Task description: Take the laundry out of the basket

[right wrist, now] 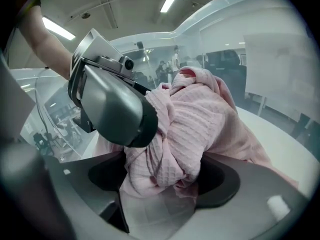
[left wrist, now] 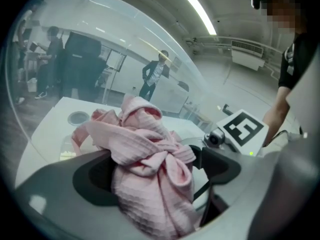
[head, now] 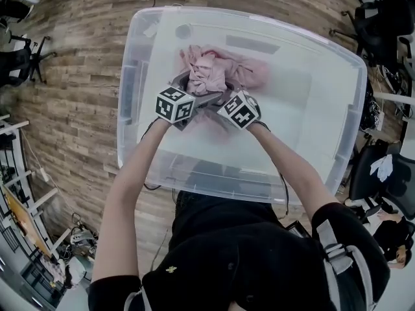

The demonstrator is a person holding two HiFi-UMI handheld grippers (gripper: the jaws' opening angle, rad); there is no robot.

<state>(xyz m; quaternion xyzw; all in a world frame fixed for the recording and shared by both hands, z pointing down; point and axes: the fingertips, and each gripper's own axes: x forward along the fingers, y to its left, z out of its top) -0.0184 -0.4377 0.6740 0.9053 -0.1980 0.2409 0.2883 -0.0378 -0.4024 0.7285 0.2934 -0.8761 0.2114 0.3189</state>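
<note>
1. Forearm (head: 133,173), left, reaches into the clear basket (head: 343,141).
2. Left gripper (left wrist: 152,170) stands released, jaws wide around the pink cloth (left wrist: 145,144).
3. Its knot shows only in the gripper views; from overhead it lies bunched mid-basket.
4. Right gripper (right wrist: 162,179) grasps it.

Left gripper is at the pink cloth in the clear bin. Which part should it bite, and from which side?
Bite the bunched hump of the pink cloth nearest you, coming from the near side, angled down. It stands up off the bin floor in thick folds, between the open jaws of the left gripper.
</note>
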